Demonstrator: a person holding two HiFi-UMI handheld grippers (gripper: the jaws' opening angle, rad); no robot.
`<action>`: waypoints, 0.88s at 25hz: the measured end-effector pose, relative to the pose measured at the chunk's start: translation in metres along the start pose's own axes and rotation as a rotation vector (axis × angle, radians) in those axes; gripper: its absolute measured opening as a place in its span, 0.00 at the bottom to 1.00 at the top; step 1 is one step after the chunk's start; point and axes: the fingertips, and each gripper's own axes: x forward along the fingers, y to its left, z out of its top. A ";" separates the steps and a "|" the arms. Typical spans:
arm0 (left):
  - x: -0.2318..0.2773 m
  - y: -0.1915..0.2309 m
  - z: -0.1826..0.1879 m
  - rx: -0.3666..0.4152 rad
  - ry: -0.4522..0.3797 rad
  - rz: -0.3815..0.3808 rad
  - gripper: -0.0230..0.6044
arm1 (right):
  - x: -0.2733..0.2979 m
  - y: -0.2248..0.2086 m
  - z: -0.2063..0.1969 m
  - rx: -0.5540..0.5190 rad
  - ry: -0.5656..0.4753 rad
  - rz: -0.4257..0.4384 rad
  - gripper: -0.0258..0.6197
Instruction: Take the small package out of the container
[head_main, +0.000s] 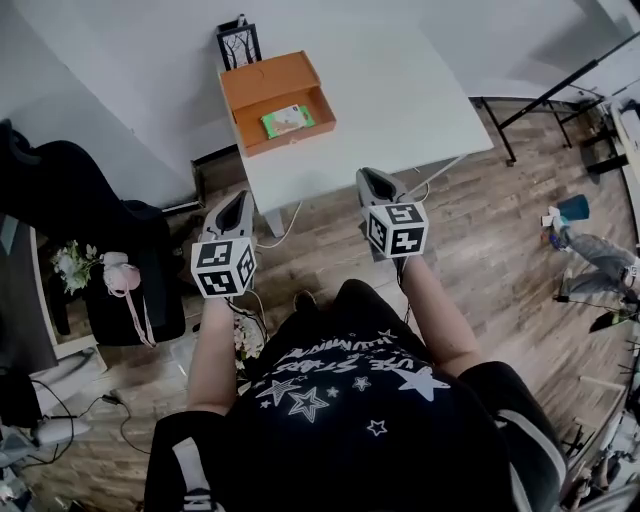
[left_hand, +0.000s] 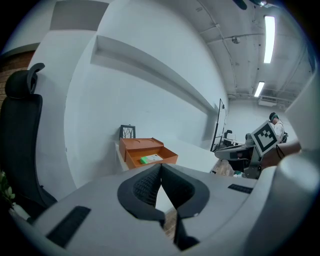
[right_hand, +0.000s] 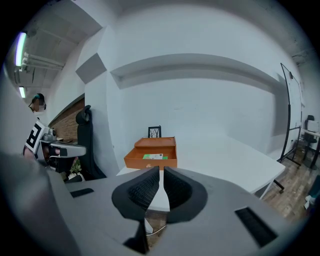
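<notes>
The small package (head_main: 287, 120) is flat, green with a white part, and lies inside the open orange container (head_main: 250, 92). The container stands at the far left corner of the white bench (head_main: 400, 90). The left tongs (head_main: 240, 196) are clenched and empty. The right tongs (head_main: 372, 178) stand a narrow slit apart, nothing between them. Both are well apart from the container

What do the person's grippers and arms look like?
The left gripper and right gripper are grey, with black ribbed jaws and a white cube of black square markers each. Bare forearms; black shirt printed with white stars.
</notes>
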 end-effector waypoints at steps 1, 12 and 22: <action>0.002 0.001 0.002 0.004 0.001 -0.003 0.07 | 0.000 -0.001 0.001 0.001 0.001 -0.002 0.13; 0.037 0.004 0.016 0.018 0.002 -0.009 0.07 | 0.032 -0.023 0.010 0.003 0.013 0.002 0.13; 0.107 0.025 0.034 0.035 0.045 -0.007 0.07 | 0.106 -0.066 0.027 0.015 0.033 0.023 0.13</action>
